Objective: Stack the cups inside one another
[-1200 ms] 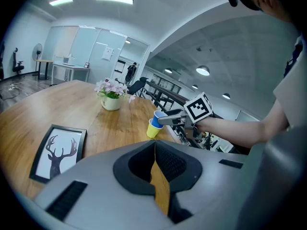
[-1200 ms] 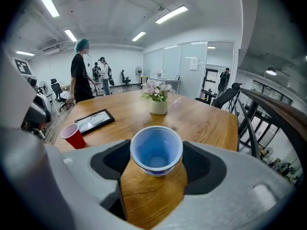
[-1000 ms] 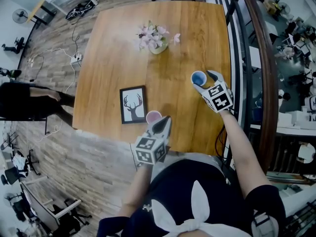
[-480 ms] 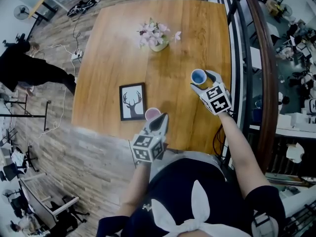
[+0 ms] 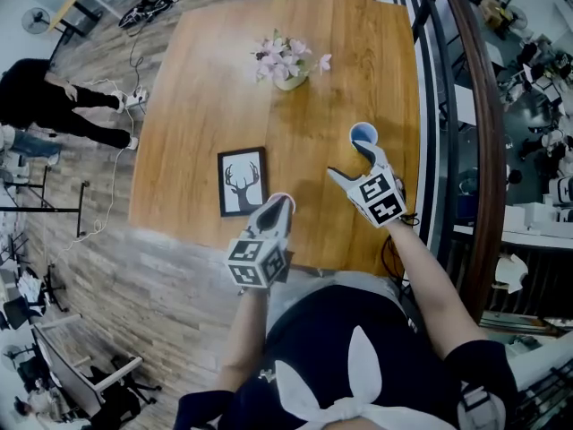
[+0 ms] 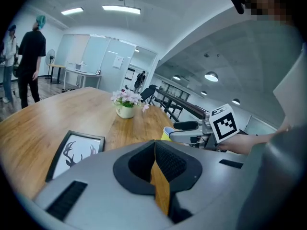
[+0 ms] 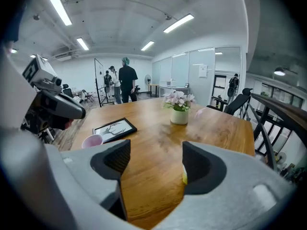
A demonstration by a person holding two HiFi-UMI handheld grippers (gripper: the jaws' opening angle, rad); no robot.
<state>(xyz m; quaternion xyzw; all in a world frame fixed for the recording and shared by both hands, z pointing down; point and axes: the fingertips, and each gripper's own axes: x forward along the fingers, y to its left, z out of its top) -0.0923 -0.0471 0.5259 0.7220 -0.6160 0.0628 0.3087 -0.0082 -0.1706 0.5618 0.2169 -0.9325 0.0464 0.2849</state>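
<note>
A yellow cup with a blue inside (image 5: 363,134) stands on the wooden table (image 5: 215,88) near its right edge. My right gripper (image 5: 347,161) is open just short of it, its right fingertip beside the cup. In the right gripper view only a yellow sliver of this cup (image 7: 184,177) shows past the right jaw of that gripper (image 7: 151,157). A pink cup (image 7: 92,141) stands next to the picture frame. My left gripper (image 5: 277,208) is shut on nothing, its tip over that pink cup (image 5: 279,196), which its own view hides. The left gripper (image 6: 154,150) looks towards the yellow cup (image 6: 166,133).
A framed deer picture (image 5: 242,182) lies flat to the left of the pink cup. A vase of pink flowers (image 5: 286,65) stands at the far middle of the table. A railing (image 5: 466,106) runs along the right. People walk on the floor at left.
My right gripper has drawn back from the yellow cup towards me with its jaws spread. My left gripper has moved forward over the pink cup.
</note>
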